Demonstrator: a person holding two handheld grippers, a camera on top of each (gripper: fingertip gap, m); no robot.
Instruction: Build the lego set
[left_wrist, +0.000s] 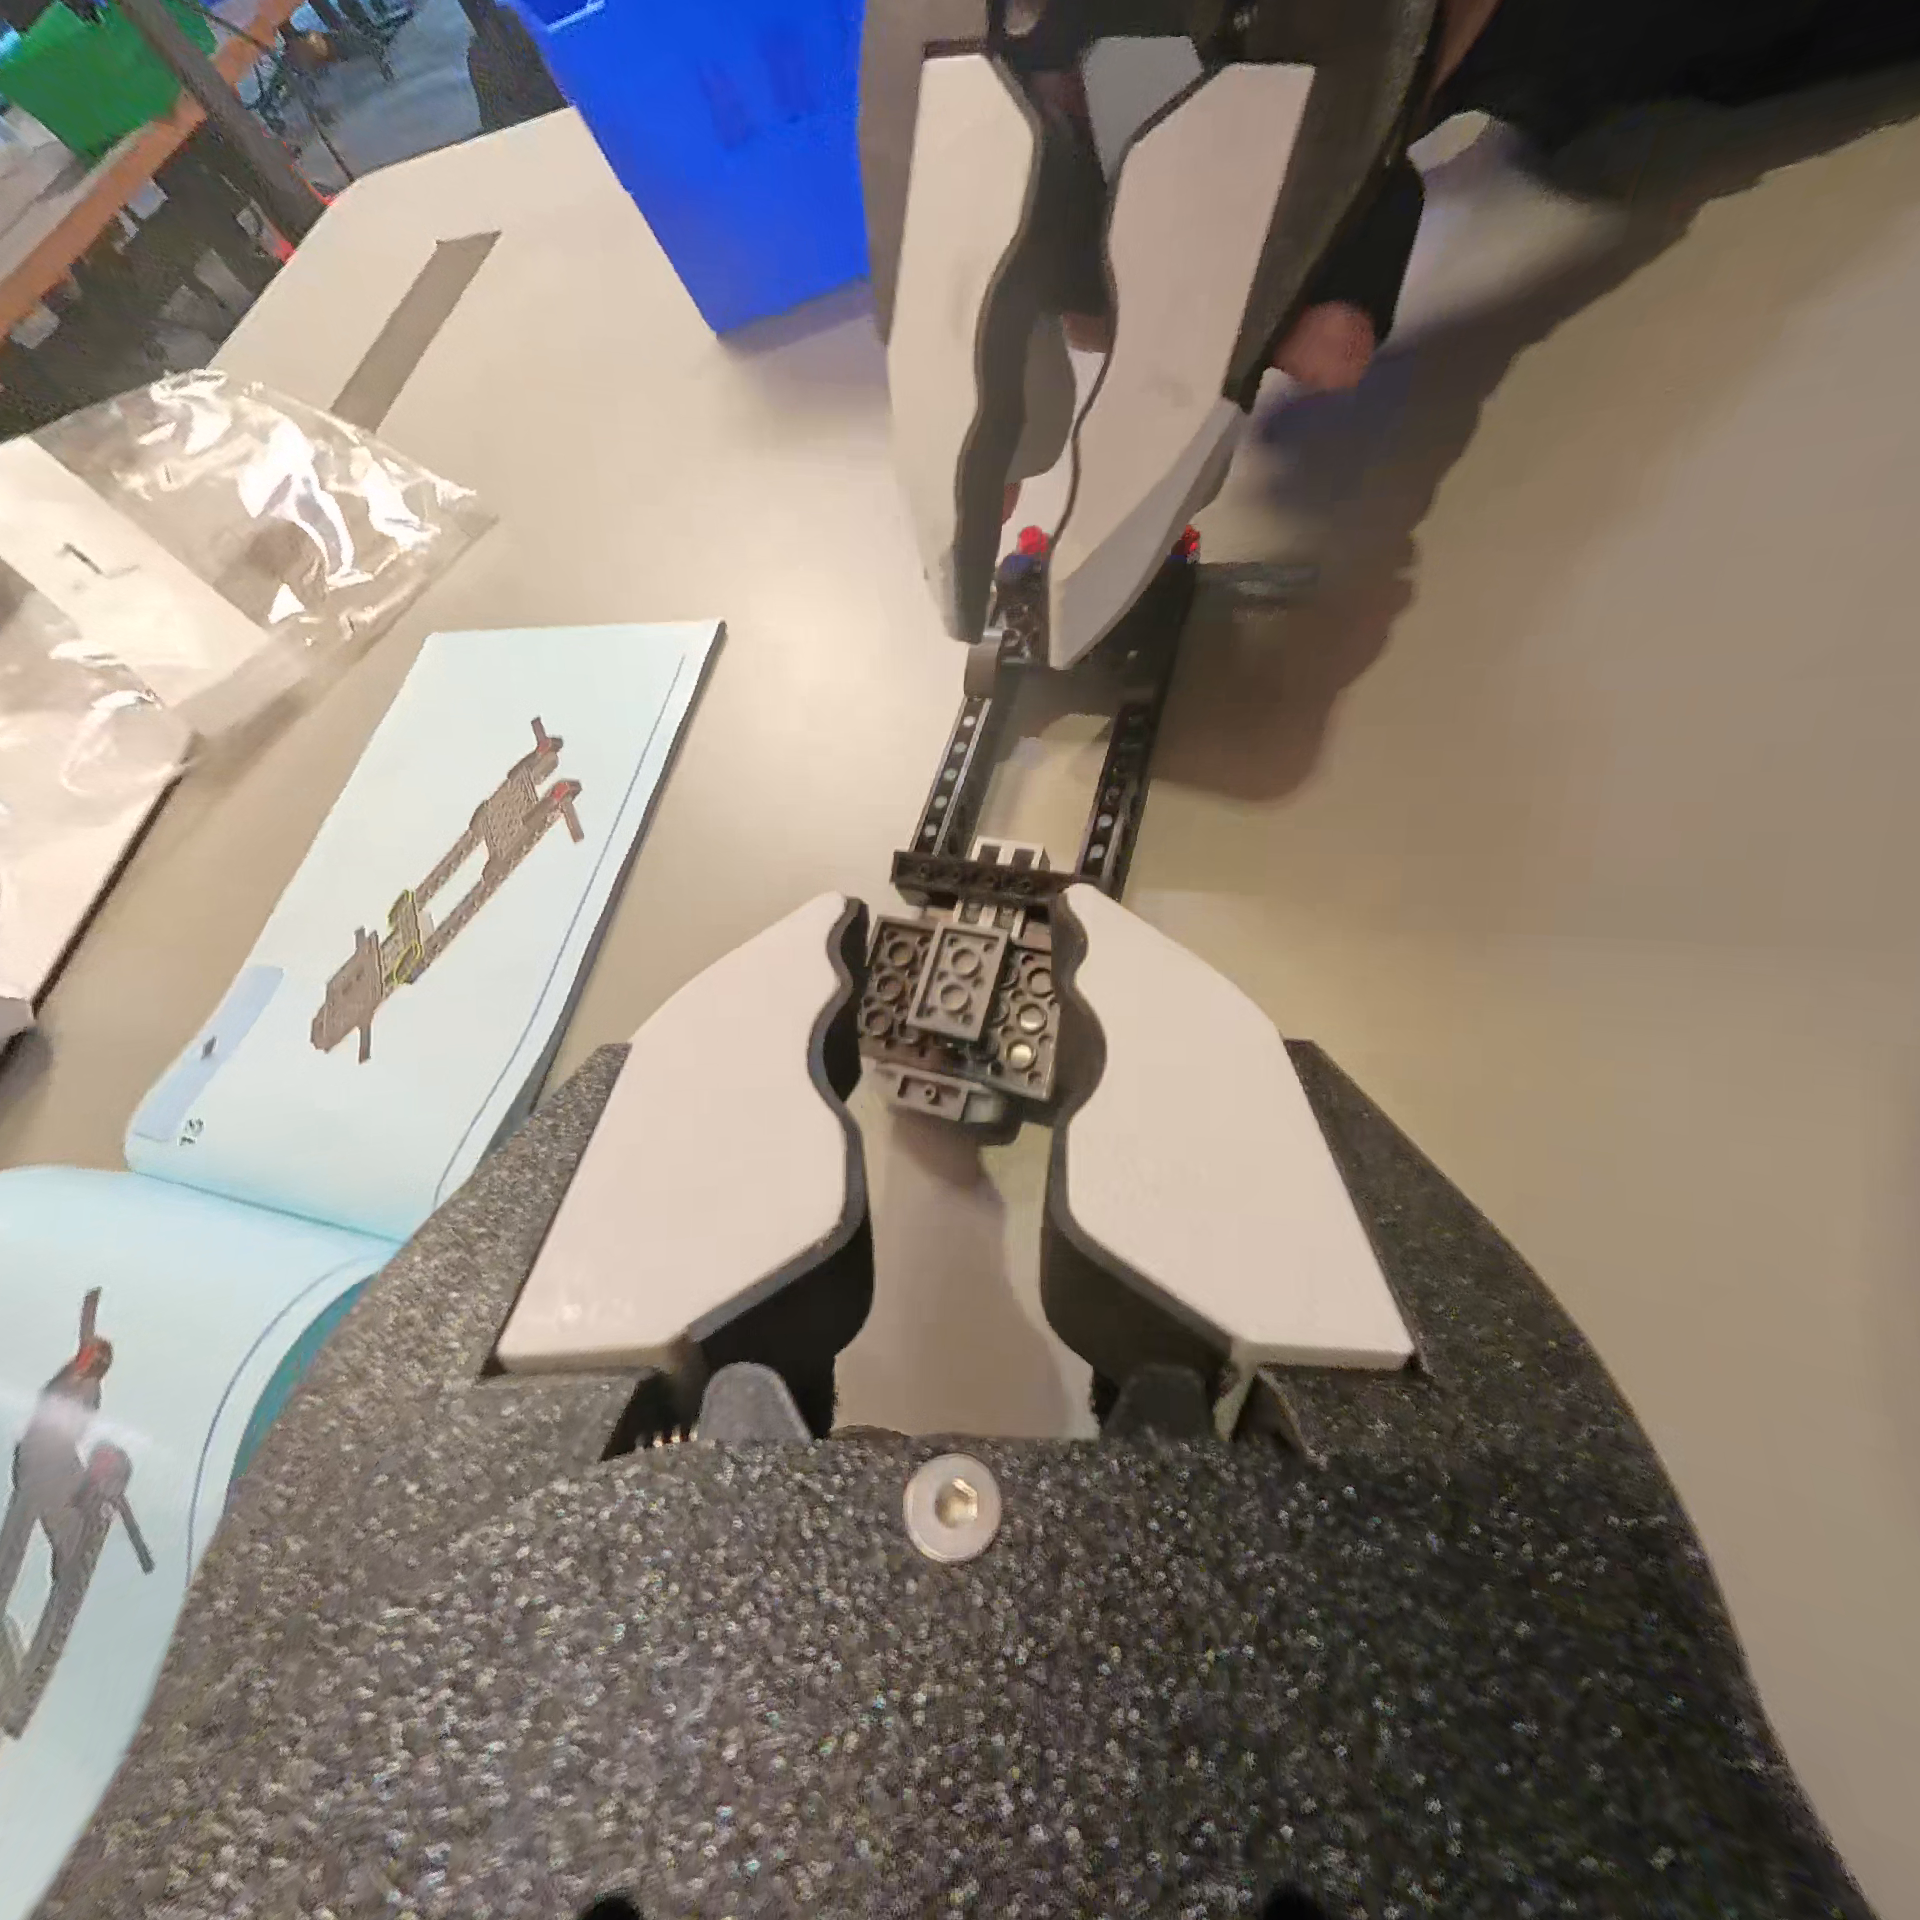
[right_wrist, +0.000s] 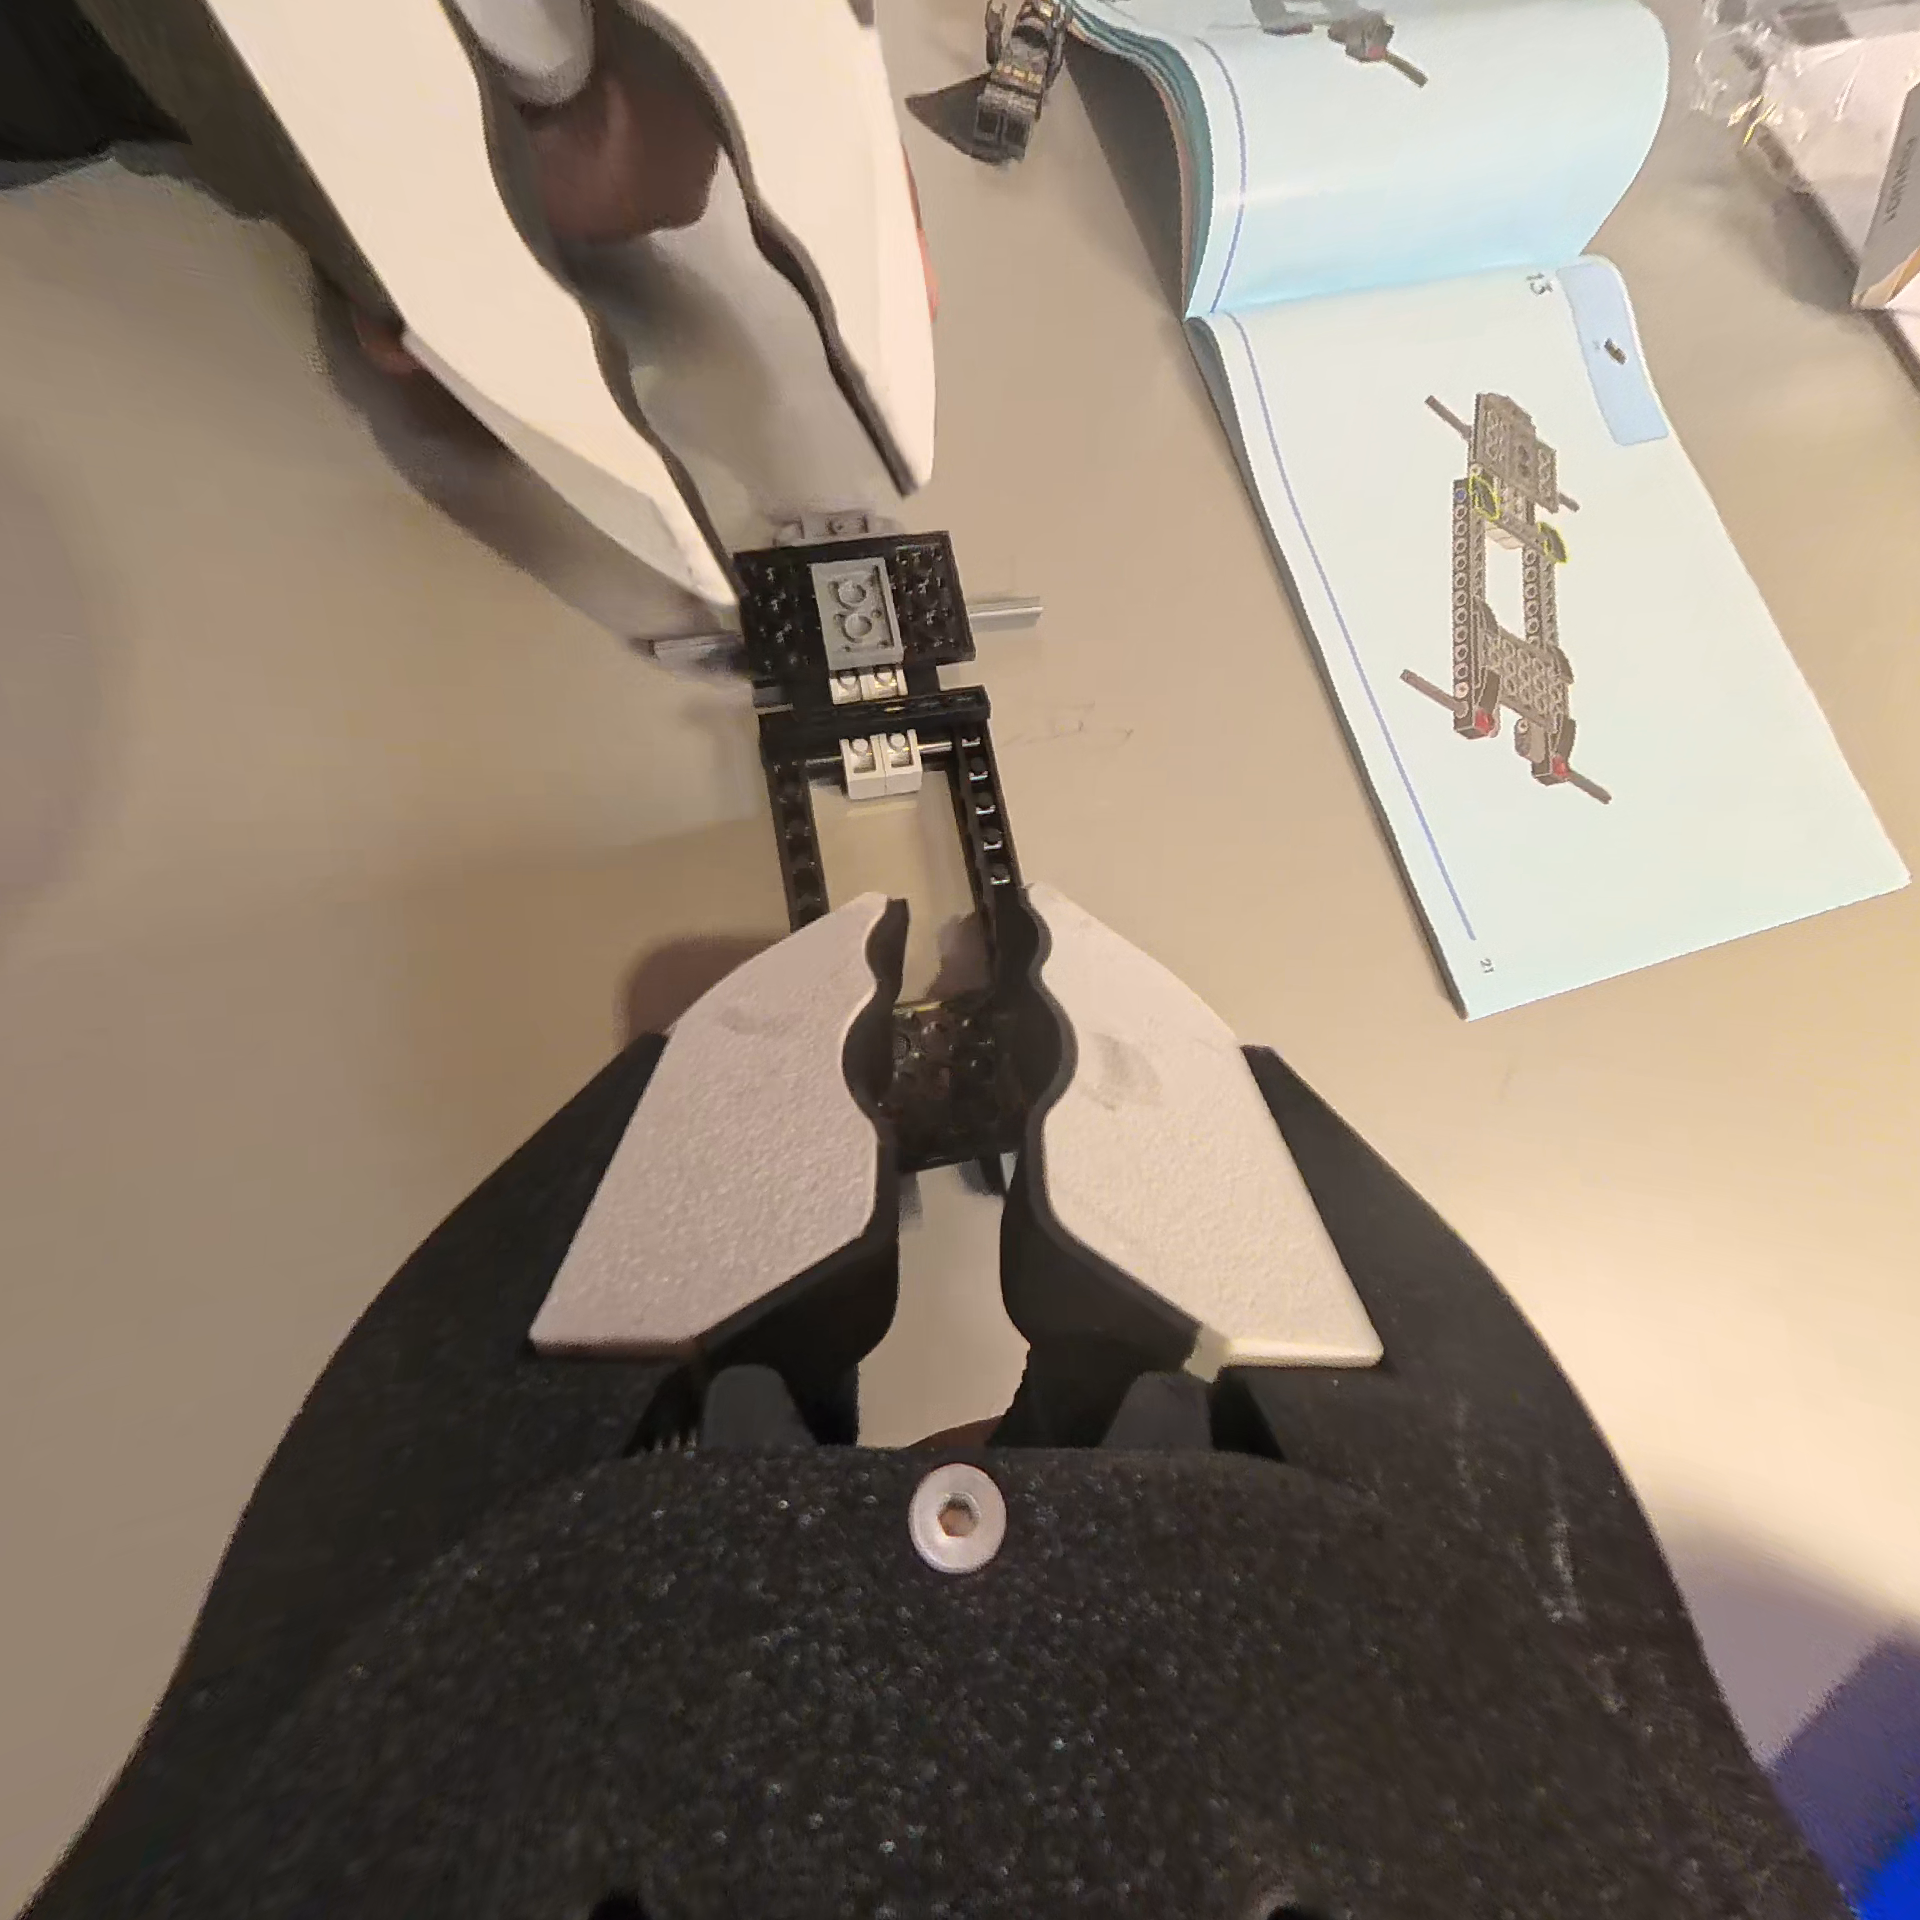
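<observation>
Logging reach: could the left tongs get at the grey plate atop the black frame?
Probably yes: the grey plate lies uncovered between the left tongs' fingertips, and the right tongs sit at the black frame's far end.

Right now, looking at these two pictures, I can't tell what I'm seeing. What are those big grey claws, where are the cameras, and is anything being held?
These are hand tools, not a robot. A person holds one two-fingered gripper in each hand, and each carries a camera that looks along its own fingers, so each picture also shows the other gripper opposite.

On the beige table lies a long black brick frame. The left gripper straddles the end with the grey plate, and its fingers are open. The right gripper seems to grip the other end.

Beside them lie an open instruction booklet, clear plastic bags and a blue bin.
</observation>
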